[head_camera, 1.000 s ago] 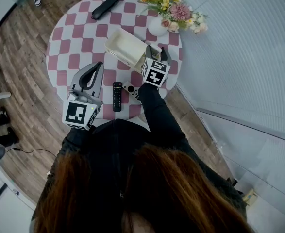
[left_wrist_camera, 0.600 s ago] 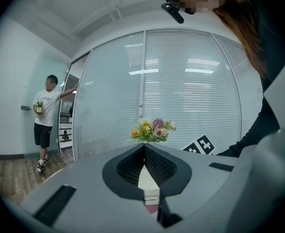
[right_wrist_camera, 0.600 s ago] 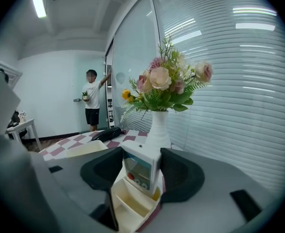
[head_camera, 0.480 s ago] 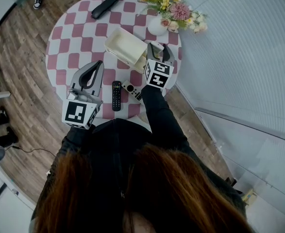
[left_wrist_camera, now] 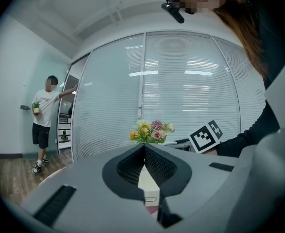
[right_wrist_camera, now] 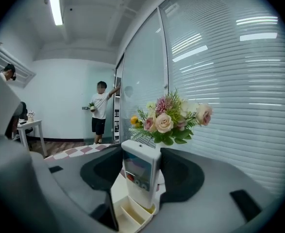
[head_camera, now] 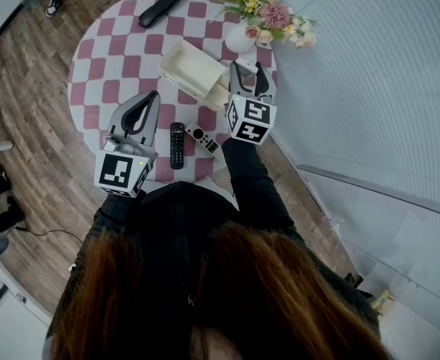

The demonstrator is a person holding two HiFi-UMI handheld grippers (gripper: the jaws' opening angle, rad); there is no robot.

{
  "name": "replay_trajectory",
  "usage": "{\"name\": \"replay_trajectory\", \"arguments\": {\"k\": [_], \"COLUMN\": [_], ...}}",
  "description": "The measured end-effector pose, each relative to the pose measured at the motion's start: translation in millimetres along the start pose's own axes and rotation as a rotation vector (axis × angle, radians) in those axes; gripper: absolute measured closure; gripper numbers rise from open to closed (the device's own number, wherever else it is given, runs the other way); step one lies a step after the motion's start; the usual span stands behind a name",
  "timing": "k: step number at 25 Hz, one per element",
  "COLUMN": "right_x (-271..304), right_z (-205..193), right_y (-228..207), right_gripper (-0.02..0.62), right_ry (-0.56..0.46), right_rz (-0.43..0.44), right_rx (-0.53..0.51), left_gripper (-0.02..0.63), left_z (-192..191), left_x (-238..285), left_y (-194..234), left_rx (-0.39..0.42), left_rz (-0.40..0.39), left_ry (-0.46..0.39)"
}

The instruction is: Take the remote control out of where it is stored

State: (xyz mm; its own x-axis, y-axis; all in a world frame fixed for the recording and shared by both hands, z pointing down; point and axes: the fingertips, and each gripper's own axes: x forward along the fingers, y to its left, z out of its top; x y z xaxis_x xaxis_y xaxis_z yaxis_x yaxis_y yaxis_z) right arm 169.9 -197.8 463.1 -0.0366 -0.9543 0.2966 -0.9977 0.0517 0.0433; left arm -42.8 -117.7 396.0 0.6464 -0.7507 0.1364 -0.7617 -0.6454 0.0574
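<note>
While it is clamped between the fingers of the right gripper (right_wrist_camera: 141,152), the white remote control (right_wrist_camera: 138,174) is held upright. Its long axis is vertical, with the display end up and the lower end at the open compartments of the cream storage box (head_camera: 193,72). A grey display and a red button are seen on its face; any lettering is too small to be read. The left gripper (head_camera: 152,100) is held nearer, pressed together on nothing. A round table (head_camera: 115,58) covered in pink-and-white checks is set on a wood floor (head_camera: 32,88) beside a glass wall with blinds (right_wrist_camera: 220,81).
</note>
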Motion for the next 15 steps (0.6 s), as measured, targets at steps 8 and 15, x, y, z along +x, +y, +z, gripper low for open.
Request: {"name": "replay_trajectory", "arguments": {"k": [8, 15], "right_x": [-14, -32], "right_z": [23, 45], "right_y": [-1, 13], "right_gripper": [0.342, 0.344], "right_ry": [-0.059, -0.090], "right_rz": [0.018, 0.073], "right_rx": [0.044, 0.020], "left_gripper": [0.597, 0.597], "left_z": [3, 7], "left_x": [-3, -1], "left_y": [-3, -8], "left_rx": [0.003, -0.001], "left_rz": [-0.008, -0.017], "left_ry": [-0.011, -0.025]}}
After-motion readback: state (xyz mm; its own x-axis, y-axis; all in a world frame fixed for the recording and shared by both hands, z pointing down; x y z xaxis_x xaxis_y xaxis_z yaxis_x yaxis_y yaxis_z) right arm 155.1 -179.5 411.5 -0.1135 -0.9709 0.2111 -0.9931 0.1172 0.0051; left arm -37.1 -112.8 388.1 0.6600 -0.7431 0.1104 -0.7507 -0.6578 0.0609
